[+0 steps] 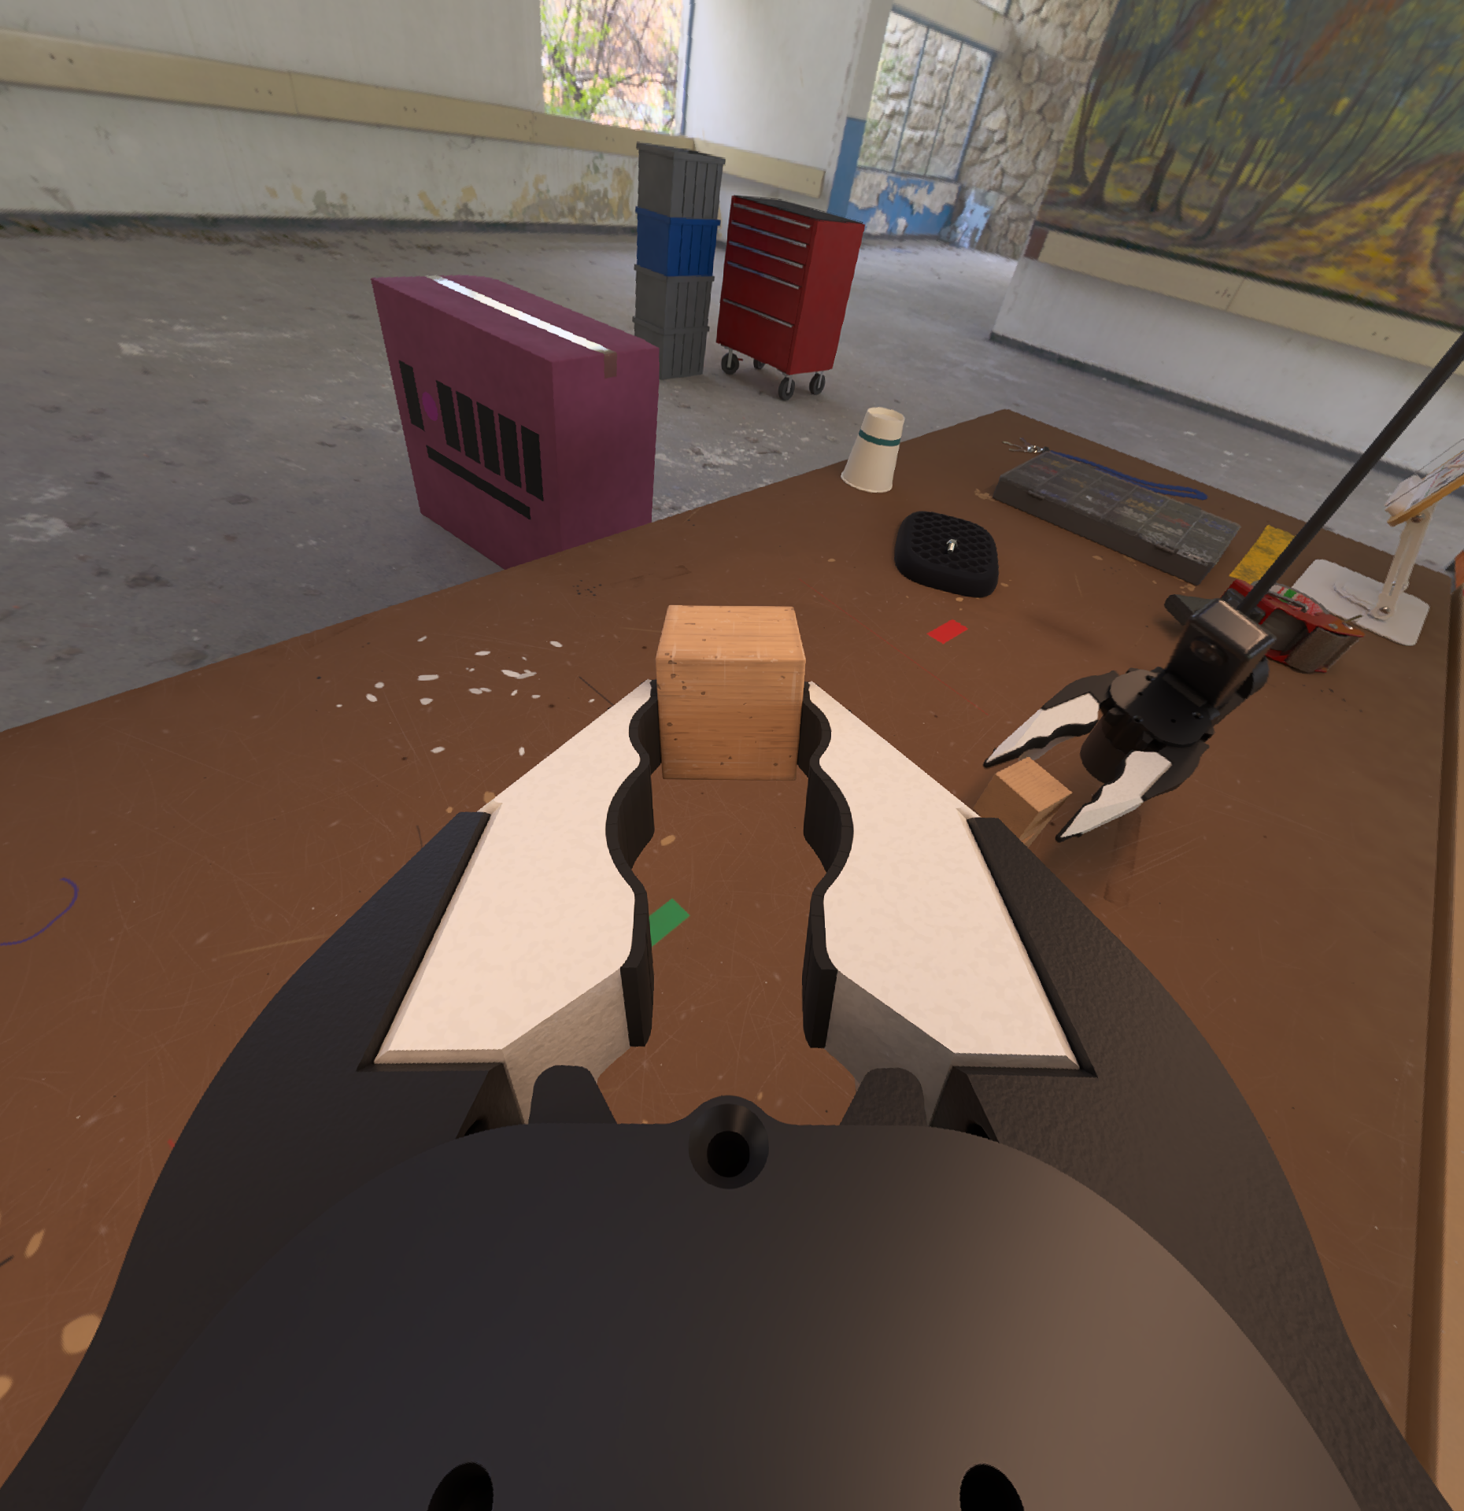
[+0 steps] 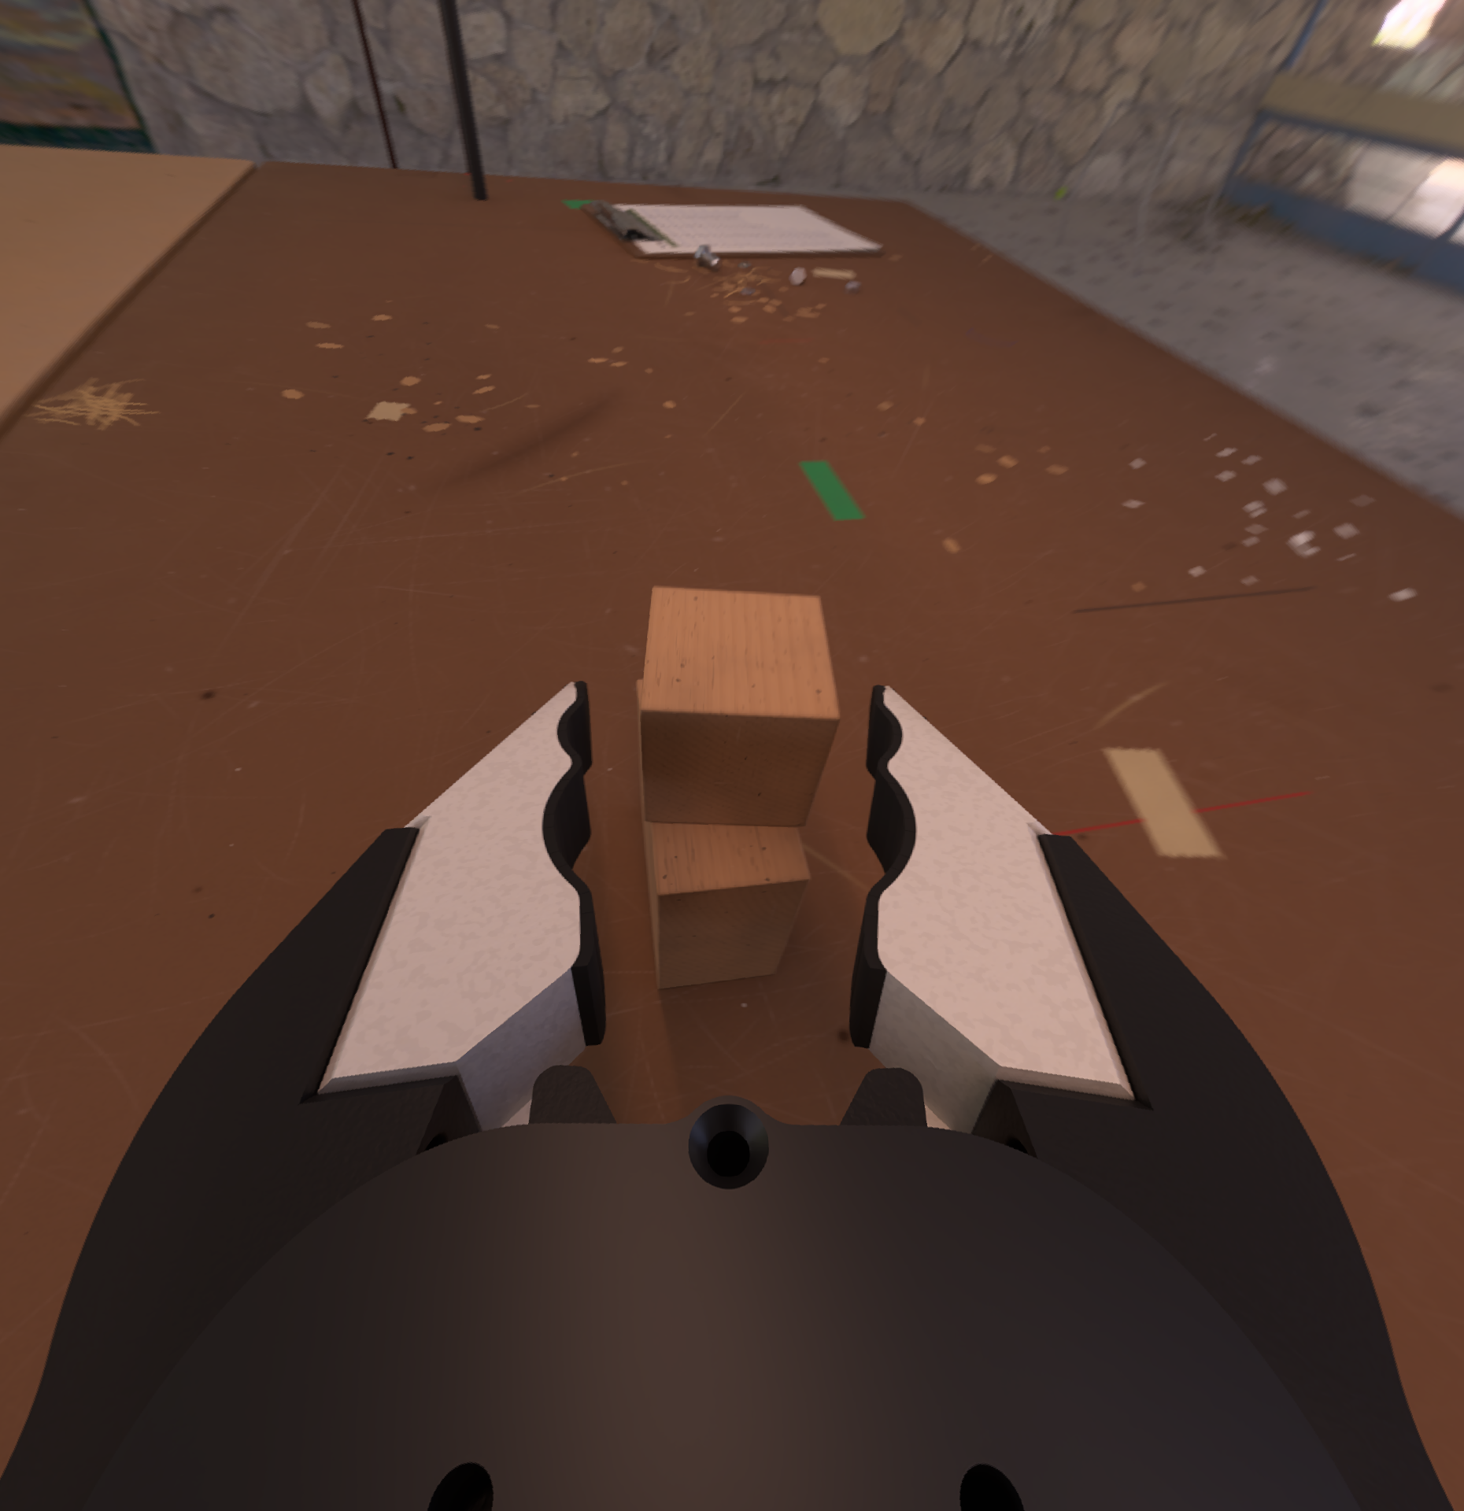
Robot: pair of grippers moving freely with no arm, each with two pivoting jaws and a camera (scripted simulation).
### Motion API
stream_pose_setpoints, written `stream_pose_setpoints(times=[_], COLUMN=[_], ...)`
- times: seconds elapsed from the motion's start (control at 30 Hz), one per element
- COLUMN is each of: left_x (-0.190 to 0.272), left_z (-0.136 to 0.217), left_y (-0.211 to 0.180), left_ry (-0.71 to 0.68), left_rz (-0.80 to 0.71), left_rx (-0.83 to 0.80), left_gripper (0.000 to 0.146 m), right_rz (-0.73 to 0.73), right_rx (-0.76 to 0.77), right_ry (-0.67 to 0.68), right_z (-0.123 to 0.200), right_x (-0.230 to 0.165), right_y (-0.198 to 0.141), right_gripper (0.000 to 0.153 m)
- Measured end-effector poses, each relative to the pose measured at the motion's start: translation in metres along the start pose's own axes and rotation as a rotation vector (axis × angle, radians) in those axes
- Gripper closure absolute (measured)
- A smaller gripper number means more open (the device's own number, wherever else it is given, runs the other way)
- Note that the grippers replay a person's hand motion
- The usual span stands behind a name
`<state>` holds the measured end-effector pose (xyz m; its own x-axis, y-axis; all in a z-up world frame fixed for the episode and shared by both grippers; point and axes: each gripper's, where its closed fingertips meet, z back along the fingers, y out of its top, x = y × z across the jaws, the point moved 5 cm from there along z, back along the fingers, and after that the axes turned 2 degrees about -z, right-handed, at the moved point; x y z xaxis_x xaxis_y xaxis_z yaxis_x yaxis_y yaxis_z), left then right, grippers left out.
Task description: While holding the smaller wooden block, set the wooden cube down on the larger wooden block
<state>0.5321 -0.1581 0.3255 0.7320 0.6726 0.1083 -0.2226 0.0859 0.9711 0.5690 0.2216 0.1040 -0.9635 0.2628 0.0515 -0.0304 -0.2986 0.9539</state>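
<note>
My left gripper (image 1: 729, 695) is shut on the smaller wooden block (image 1: 729, 703), which sits between the fingertips above the brown table (image 1: 385, 818). In the right wrist view, the wooden cube (image 2: 737, 719) rests on top of the larger wooden block (image 2: 722, 907), which stands on the table (image 2: 385, 654). My right gripper (image 2: 729, 695) is open, with a finger on each side of the cube and a gap on both sides. The left wrist view also shows the right gripper (image 1: 1027, 797) open around the cube (image 1: 1033, 786).
On the far side of the table are a paper cup (image 1: 874, 450), a black mesh pad (image 1: 947, 552), a dark organiser tray (image 1: 1113, 515) and a red tape dispenser (image 1: 1293, 629). A clipboard (image 2: 745, 229) and loose screws lie far ahead. A purple box (image 1: 524, 417) stands on the floor.
</note>
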Motion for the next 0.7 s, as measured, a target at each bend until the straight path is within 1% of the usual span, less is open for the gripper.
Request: stream_pose_setpoints(times=[0.07,0.1,0.17,0.23,0.3,0.4,0.5,0.57,0.7], left_x=[0.0,0.0,0.001,0.001,0.001,0.003,0.006,0.008,0.008], left_z=[0.003,0.004,0.006,0.007,0.007,0.005,0.003,0.002,-0.001], left_y=[0.0,0.001,0.002,0.002,0.002,0.001,0.0,0.0,-0.001], left_ry=[-0.001,-0.002,-0.007,-0.007,-0.005,-0.014,-0.019,-0.022,-0.026], left_rz=[0.002,0.003,0.004,0.003,0.004,0.003,-0.007,-0.011,-0.01], left_rx=[0.008,0.014,0.025,0.028,0.027,0.017,0.004,-0.004,-0.017], left_gripper=[0.114,0.114,0.114,0.114,0.114,0.114,0.114,0.114,0.114], right_rz=[0.077,0.152,0.352,0.563,0.675,0.748,0.783,0.81,0.806], right_rx=[0.015,0.025,0.041,-0.002,-0.074,-0.14,-0.112,-0.133,-0.179], right_ry=[-0.076,-0.131,-0.243,-0.323,-0.344,-0.358,-0.369,-0.365,-0.331], right_z=[0.009,0.014,0.023,0.023,0.015,0.007,0.009,0.009,0.004], right_x=[0.0,-0.001,-0.012,-0.028,-0.04,-0.046,-0.049,-0.051,-0.052], right_y=[0.01,0.017,0.034,0.043,0.042,0.038,0.041,0.04,0.033], right_gripper=[0.078,0.077,0.078,0.084,0.085,0.086,0.091,0.097,0.098])
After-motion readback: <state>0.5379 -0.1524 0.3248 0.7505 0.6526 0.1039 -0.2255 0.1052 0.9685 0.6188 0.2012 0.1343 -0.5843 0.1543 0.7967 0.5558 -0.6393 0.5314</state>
